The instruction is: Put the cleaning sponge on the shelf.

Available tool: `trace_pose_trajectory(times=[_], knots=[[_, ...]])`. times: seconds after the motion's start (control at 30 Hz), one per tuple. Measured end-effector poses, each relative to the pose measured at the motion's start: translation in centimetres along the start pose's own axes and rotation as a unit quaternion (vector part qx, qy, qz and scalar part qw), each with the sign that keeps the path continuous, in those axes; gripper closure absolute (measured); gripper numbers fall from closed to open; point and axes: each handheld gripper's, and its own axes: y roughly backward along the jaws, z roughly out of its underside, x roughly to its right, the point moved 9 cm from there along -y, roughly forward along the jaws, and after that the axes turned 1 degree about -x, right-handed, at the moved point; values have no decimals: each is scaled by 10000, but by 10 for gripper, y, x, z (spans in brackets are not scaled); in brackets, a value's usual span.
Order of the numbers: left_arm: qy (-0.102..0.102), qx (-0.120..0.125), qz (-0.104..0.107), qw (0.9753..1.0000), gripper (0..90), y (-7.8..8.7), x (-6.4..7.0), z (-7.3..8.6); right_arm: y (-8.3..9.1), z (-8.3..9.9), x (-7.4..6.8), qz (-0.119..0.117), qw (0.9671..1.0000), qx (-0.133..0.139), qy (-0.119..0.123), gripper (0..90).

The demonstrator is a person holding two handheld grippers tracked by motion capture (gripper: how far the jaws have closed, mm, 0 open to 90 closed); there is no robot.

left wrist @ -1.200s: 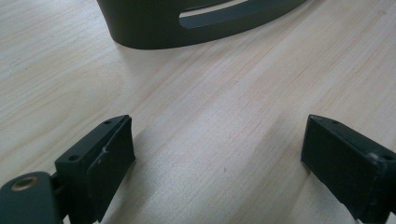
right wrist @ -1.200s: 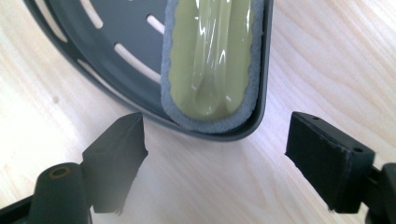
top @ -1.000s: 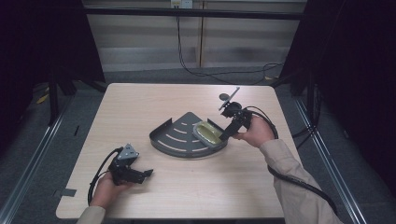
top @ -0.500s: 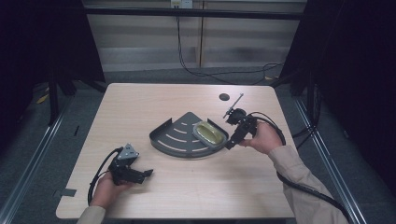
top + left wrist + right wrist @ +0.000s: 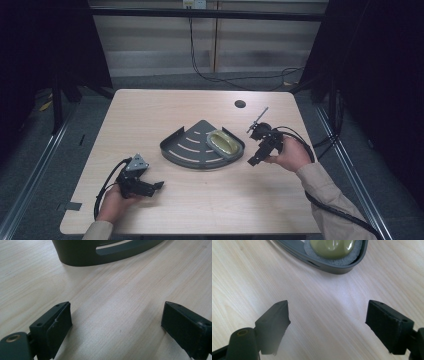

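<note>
A dark grey fan-shaped tray (image 5: 192, 147) lies flat near the middle of the light wooden desk (image 5: 150, 115). In its right-hand corner sits an olive-green oval piece (image 5: 223, 143) on a grey pad, inside the raised rim. The right gripper (image 5: 254, 160) is held just to the right of the tray, apart from it, with its jaws spread wide and nothing between them; in the right gripper view the tray's rounded corner (image 5: 342, 266) and the glossy green piece (image 5: 332, 246) lie just ahead of the jaws (bare wood fills the gap). The left gripper (image 5: 157, 185) rests low near the front left of the desk, well apart from the tray, jaws likewise parted and empty. In the left gripper view the tray's curved slotted wall (image 5: 100, 253) stands ahead across bare wood. A small dark round hole (image 5: 240, 104) marks the desk behind the tray.
</note>
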Motion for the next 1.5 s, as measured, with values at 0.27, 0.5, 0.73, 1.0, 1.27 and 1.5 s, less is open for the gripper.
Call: trace_pose_trajectory(times=[0.27,0.5,0.73,1.0,1.27,1.5], knots=[[-8,-2,-8,10000,89,0,0,0,-4,11,-4,-32,10000,-45,49,183],[0,-2,3,10000,89,0,0,0,-10,25,-4,-55,9999,-88,13,182],[0,-5,-10,10000,89,0,0,0,-16,39,-1,-59,9999,-64,-57,182],[-1,-4,-10,10000,89,0,0,0,-20,59,1,-66,9997,-65,-226,181],[12,8,-3,10000,89,0,0,0,-27,74,2,-64,9996,-5,-258,175],[4,6,-11,10000,89,0,0,0,-34,85,3,-39,9993,55,-357,171]])
